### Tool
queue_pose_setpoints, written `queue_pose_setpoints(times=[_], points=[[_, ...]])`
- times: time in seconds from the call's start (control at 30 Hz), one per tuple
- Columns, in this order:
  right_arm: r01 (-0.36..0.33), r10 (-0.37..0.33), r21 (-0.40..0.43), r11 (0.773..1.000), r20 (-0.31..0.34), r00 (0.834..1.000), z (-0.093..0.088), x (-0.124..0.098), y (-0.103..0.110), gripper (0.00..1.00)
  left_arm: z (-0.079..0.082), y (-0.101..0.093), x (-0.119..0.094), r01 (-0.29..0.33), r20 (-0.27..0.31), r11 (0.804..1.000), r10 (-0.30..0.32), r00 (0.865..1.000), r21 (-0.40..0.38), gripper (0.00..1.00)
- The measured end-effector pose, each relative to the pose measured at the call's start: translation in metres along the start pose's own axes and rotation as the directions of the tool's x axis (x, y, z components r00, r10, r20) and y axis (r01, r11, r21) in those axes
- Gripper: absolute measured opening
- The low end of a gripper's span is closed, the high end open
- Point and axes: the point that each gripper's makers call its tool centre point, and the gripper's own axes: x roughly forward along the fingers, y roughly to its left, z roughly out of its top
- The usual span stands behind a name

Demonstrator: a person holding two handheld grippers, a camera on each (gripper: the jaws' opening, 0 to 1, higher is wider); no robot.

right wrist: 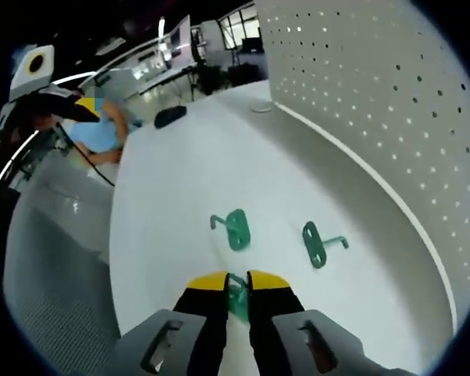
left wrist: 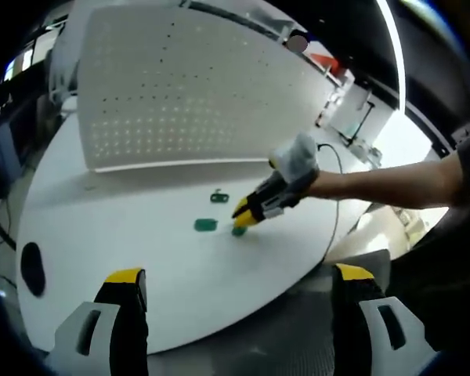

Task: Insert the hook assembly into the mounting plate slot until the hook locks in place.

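Note:
Three small green plastic pieces lie on the white table in front of a white pegboard panel. In the right gripper view, one green hook piece lies ahead at centre and a second to its right. My right gripper is shut on the third green piece, low on the table. From the left gripper view, the right gripper touches down on that piece, with the others to its left. My left gripper hangs open near the table's front edge.
The pegboard panel stands upright along the table's far side. A dark oval object lies at the table's left end. A cable trails off the right edge. My left gripper and a person in blue are beyond the table.

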Motion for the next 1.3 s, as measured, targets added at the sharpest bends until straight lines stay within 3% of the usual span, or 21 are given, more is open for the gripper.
queue_pose_setpoints(times=[0.3,0.47,1.3], points=[[0.002,-0.002,0.008,1.0,-0.006,1.0,-0.003,0.0,0.005,0.01,-0.001,-0.001,0.001,0.005,-0.004,1.0,-0.005,1.0,0.003,1.0],[0.002,-0.002,0.06,0.998,-0.005,1.0,-0.003,-0.001,0.008,0.0,-0.001,-0.002,0.001,0.008,-0.006,1.0,-0.008,1.0,0.007,1.0],[0.077,-0.079,0.097,0.992,0.015,0.997,0.0,-0.011,-0.001,0.0,0.007,-0.009,-0.005,0.014,0.023,0.999,-0.015,1.0,0.032,1.0]])
